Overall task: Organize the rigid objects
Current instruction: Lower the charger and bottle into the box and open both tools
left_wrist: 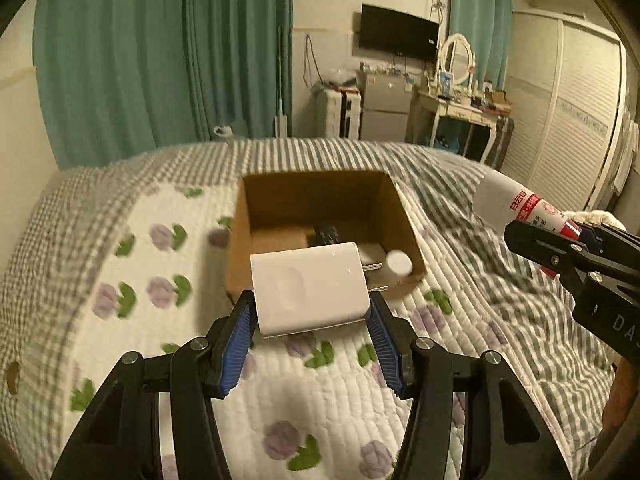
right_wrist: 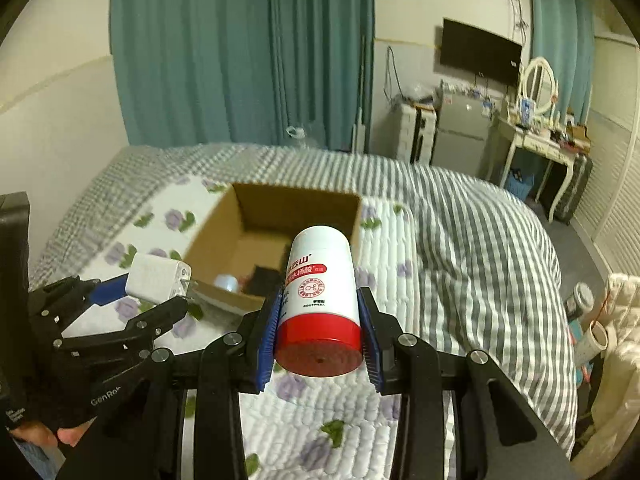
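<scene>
Over the bed (left_wrist: 460, 240), charger (left_wrist: 310, 286) and bottle (right_wrist: 320, 292) sit clamped between fingers.

The cardboard box (right_wrist: 276, 236) is open on top; a small white bottle (left_wrist: 399, 263) and dark item (left_wrist: 328, 233) occupy its floor, the left part bare

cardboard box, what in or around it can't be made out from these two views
- Left wrist view: the white charger in the left gripper hides the cardboard box floor's near part.
- Right wrist view: the white bottle in the right gripper covers the box's right corner.
- The dark item inside is unidentifiable.
</scene>
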`<action>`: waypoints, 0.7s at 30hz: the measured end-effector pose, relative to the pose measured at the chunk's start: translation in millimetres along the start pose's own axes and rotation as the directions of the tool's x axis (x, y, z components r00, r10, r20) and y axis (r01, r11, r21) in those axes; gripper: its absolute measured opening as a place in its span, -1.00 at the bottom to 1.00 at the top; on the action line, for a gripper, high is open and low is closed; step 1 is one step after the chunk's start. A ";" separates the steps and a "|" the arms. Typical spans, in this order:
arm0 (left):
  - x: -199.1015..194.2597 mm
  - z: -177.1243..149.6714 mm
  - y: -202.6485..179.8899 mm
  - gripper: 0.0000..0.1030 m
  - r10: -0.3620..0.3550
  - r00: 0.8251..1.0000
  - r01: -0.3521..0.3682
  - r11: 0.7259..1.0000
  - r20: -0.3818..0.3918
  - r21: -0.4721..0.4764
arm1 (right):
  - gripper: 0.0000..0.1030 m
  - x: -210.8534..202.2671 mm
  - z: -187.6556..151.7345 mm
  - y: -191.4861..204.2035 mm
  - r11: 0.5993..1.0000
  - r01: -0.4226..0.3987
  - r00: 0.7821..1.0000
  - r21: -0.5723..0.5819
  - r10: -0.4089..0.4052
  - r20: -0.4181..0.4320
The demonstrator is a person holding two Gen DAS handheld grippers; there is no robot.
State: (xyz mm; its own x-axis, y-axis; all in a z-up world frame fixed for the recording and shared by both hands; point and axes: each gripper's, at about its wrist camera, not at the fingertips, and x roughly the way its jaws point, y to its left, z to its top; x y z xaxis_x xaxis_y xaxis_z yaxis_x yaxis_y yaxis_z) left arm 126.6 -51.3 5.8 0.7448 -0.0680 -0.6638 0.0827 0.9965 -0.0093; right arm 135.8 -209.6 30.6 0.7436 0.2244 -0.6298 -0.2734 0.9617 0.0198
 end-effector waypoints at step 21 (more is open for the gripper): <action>148.0 56.7 34.6 0.10 -0.028 0.999 0.030 0.997 -0.036 0.072 | -0.31 171.5 66.1 1.6 0.996 0.007 0.998 -0.092 -0.013 -0.067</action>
State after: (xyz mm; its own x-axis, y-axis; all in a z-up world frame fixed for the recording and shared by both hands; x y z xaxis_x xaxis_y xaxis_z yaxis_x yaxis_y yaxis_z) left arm 277.2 -29.7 -50.4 0.7182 -0.0938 -0.6895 0.1528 0.9880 0.0247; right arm 303.2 -159.2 -26.2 0.7046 0.2004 -0.6807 -0.3229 0.9448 -0.0561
